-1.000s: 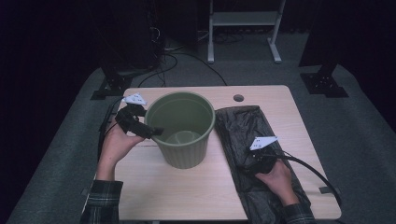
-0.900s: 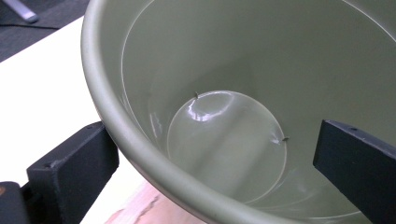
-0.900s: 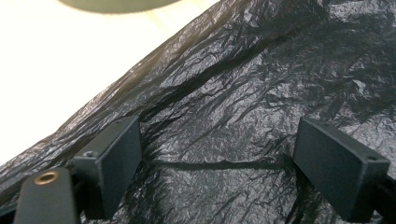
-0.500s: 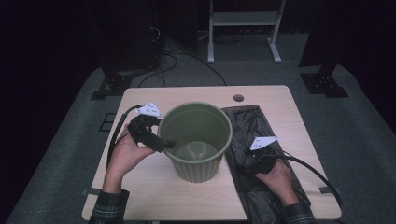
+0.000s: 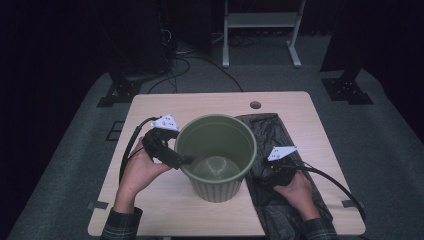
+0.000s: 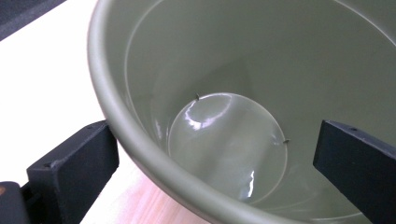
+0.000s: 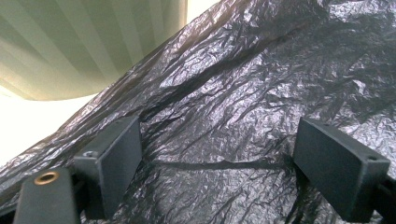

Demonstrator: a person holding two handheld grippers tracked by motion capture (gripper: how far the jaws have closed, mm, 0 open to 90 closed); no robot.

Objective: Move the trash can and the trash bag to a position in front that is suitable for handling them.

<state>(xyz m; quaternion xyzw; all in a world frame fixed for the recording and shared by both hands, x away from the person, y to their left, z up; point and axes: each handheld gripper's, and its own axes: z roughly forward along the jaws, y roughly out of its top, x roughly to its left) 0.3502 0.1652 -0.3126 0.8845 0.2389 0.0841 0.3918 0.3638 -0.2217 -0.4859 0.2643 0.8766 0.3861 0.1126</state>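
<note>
I take the green bin [image 5: 216,157] as my landmark; it stands upright near the middle of the wooden table [image 5: 200,102], and it is bare inside, its glossy round floor showing through the open mouth. My left gripper [image 5: 176,159] is at the bin's left rim, and in the left gripper view the jaws stand wide with the rim [image 6: 140,144] passing between them, one jaw outside the wall and the other over the inside; they straddle the edge but I can't see them pinching it, so I'd call that gripper wide, not holding. To the right of the bin, the black plastic bag [image 5: 280,145] lies flat and crinkled on the table, its near edge tucked up just beside the bin's wall. My right gripper [image 5: 270,175] rests low over that bag, close to the bin's right side, and the right gripper view shows its jaws spread wide over the wrinkled film [image 7: 233,121] with nothing caught between them. As I judge it, the work of lining the bin has barely started: the bin is placed and steadied, but the bag is not yet gripped, opened, or lifted over the rim. What's left is pinching the film, spreading its mouth, and drawing it down around the bin's edge.
</note>
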